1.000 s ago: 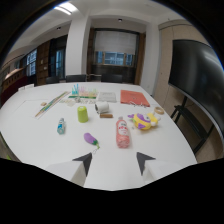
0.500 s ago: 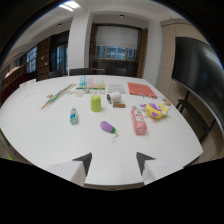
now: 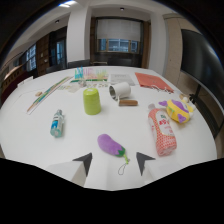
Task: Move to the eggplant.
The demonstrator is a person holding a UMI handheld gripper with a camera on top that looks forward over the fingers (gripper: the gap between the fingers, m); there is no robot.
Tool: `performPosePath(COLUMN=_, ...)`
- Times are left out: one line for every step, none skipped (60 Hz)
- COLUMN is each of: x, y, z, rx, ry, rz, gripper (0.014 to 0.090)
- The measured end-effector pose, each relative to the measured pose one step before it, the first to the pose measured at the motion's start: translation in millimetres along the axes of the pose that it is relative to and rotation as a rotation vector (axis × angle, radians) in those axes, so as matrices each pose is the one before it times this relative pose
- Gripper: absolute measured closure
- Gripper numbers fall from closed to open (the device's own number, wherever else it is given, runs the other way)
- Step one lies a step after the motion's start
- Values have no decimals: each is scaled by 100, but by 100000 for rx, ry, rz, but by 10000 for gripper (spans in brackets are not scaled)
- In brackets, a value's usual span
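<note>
Since half a second ago I have closed in: the eggplant (image 3: 111,145), which then lay well ahead of my fingers, now sits just beyond their tips, and everything on the white counter (image 3: 30,150) looms larger. My gripper (image 3: 114,161) is released, its two dark fingertips (image 3: 85,161) spread wide with nothing pressed between them. The eggplant is a purple plush toy lying on its side, its green stem end pointing to the near right, where a thin cord loop trails down between my fingertips. It lies roughly centred on the gap between them, a little toward the left one.

To its left, apart from it, a small clear bottle (image 3: 57,123) with a blue label lies flat. Farther off, a lime-green cup (image 3: 91,101) stands upright. To the right of the eggplant a pink-and-white bottle (image 3: 162,131) lies on its side, and beyond that sits a yellow and purple plush toy (image 3: 178,110). Farther back I see a metal mug (image 3: 120,90) tipped over, a small brown block (image 3: 128,102) just near of it, an orange-red cloth (image 3: 153,81) and some papers (image 3: 121,78) at the far edge.
</note>
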Motion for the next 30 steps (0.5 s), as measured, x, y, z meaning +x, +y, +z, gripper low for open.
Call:
performPosePath(x=-96, y=86, z=329, rx=-396, ry=-396, rz=30, gripper=204)
performPosePath(x=-69, y=86, z=269, rx=-362, ry=-337, rz=99, gripper=201)
performPosePath(x=-32, y=87, z=220, rx=-421, ry=-295, rz=123, gripper=200)
performPosePath(x=-14, y=112, z=194, rx=-441, ry=-82, rz=115, gripper=202)
performPosePath(x=12, y=144, z=180, rx=-521, ry=42, rz=83, gripper=200)
performPosePath(x=28, y=95, z=160, rx=-429, ry=106, rz=77, gripper=200)
performPosePath(x=-57, y=18, z=215, rx=-367, ry=96, rz=96, gripper=202)
performPosePath(x=36, y=67, z=104, rx=-163, ry=90, rz=154, gripper=202)
performPosePath(x=19, y=31, z=103, rx=-113, ry=115, rz=230, gripper=202)
performPosePath(x=32, y=6, z=56, rx=-27, ry=126, rz=283, gripper=201)
performPosePath(x=18, y=17, z=55, rx=-26, ry=81, rz=273, gripper=201)
performPosePath(x=15, y=-25, z=37, rx=-111, ry=-1, rz=239, gripper=202)
performPosePath(x=-19, y=20, z=13, rx=3, ry=-75, rz=193, gripper=206)
performPosePath(x=-23, y=-2, z=14, rx=46, ry=-29, rz=206, gripper=202)
performPosePath(x=6, y=-9, z=-4, rx=38, ry=80, rz=211, gripper=202)
performPosePath(x=16, y=-18, z=-6, rx=84, ry=108, rz=179, gripper=200)
performPosePath(x=17, y=-25, z=-2, rx=71, ry=67, rz=183, gripper=202)
performPosePath(x=-3, y=-4, z=-17, rx=-19, ry=21, rz=164, gripper=203)
performPosePath(x=-6, y=-8, z=-10, rx=-11, ry=5, rz=102, gripper=204)
performPosePath(x=-6, y=-18, z=-14, rx=16, ry=39, rz=117, gripper=203)
performPosePath(x=-7, y=-12, z=-18, rx=23, ry=87, rz=69, gripper=203)
performPosePath(x=-7, y=6, z=-21, rx=-54, ry=93, rz=86, gripper=203)
performPosePath(x=-5, y=16, z=-40, rx=-127, ry=46, rz=96, gripper=200)
performPosePath(x=-24, y=22, z=-25, rx=-157, ry=24, rz=75, gripper=201)
performPosePath(x=-27, y=18, z=-3, rx=-159, ry=-7, rz=100, gripper=205)
performPosePath(x=-39, y=2, z=-6, rx=-36, ry=-25, rz=20, gripper=203)
performPosePath(x=-38, y=-1, z=3, rx=-17, ry=-53, rz=-72, gripper=201)
performPosePath(x=-32, y=11, z=5, rx=-3, ry=-26, rz=-133, gripper=205)
performPosePath(x=-30, y=-1, z=-18, rx=-21, ry=-23, rz=-150, gripper=205)
performPosePath(x=-25, y=-4, z=-11, rx=12, ry=-22, rz=-150, gripper=203)
